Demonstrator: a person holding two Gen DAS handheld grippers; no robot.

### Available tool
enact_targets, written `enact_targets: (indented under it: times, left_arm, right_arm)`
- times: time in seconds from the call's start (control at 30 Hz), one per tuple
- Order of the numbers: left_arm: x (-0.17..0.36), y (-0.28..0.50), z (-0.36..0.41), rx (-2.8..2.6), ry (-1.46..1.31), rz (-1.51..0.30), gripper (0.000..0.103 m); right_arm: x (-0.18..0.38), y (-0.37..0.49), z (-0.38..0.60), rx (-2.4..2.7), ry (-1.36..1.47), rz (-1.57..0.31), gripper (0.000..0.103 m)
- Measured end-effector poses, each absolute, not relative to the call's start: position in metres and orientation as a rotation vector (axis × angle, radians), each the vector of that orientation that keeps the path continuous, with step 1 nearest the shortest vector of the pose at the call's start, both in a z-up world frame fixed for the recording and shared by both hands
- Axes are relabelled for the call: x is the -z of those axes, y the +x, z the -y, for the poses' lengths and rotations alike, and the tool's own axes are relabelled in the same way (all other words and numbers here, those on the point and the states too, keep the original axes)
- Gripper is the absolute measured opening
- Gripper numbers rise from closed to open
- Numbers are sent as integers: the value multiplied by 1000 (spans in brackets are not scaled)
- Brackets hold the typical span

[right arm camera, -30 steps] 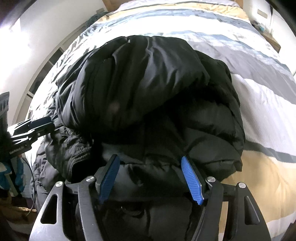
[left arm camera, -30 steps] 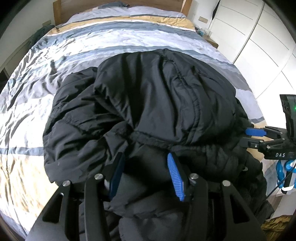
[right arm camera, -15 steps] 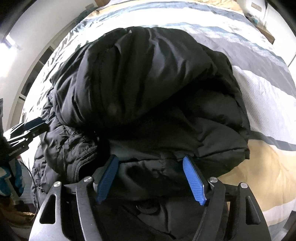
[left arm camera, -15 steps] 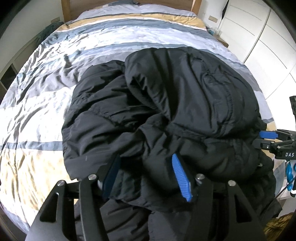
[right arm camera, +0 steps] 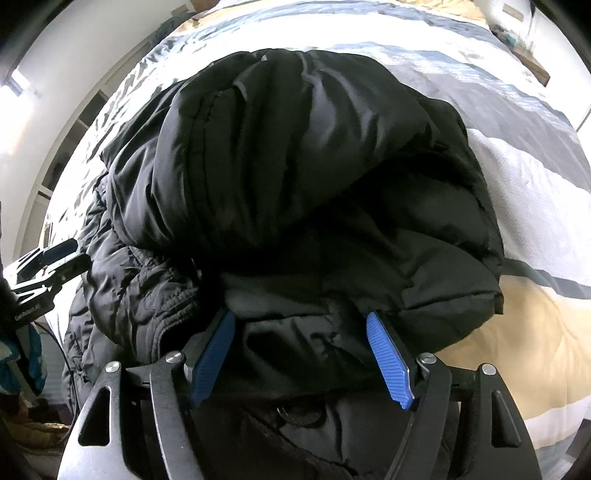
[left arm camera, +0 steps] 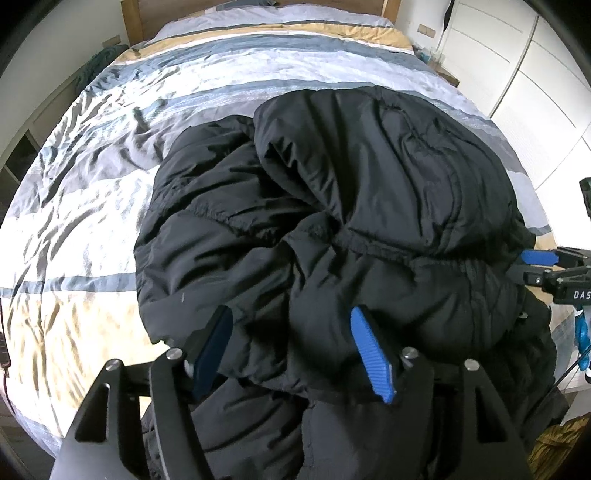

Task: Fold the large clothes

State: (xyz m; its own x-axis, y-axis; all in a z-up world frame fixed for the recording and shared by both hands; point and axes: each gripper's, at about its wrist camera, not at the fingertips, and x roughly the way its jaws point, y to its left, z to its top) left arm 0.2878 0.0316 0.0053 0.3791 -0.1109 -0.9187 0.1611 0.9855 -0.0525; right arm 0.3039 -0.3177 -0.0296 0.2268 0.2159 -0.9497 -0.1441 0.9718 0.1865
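Note:
A large black puffer jacket (left arm camera: 332,229) lies bunched on the near end of the bed, its top part folded back over the rest; it fills the right wrist view (right arm camera: 295,177). My left gripper (left arm camera: 291,325) stands with its blue fingers wide apart around a thick fold at the jacket's near left edge. My right gripper (right arm camera: 299,328) is likewise wide open around the near edge at the jacket's right side. Each gripper shows at the edge of the other's view: the right one (left arm camera: 543,262) and the left one (right arm camera: 51,262).
The bed (left arm camera: 110,184) has a striped grey, white and yellow duvet with a wooden headboard (left arm camera: 258,7) at the far end. White wardrobe doors (left arm camera: 535,92) stand on the right. A bedside shelf (left arm camera: 439,70) sits by the headboard.
Both grippers have drawn back toward the foot of the bed and shifted, so the jacket sits farther right in the left view. The jacket's folded bundle keeps its shape. Both grippers stay open.

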Motion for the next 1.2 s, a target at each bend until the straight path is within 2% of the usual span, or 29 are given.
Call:
enact_targets:
  times: [0.23,0.5,0.77,1.2]
  left_arm:
    - [-9,279,-33,125,92,-1190,67]
    - [-9,269,-40,97,90,-1224,67]
    - [-10,258,-47,73,100,-1239,68]
    - [-6,209,-169,-70,-64,-1296,68]
  right_arm:
    - [23,295,327,-241,65,-1313,74]
    - [15,283,343,-219,74,-1301,83]
    - [12,266,365,-185,93,-1302,88]
    - [12,229,415,-83,118,-1345,91]
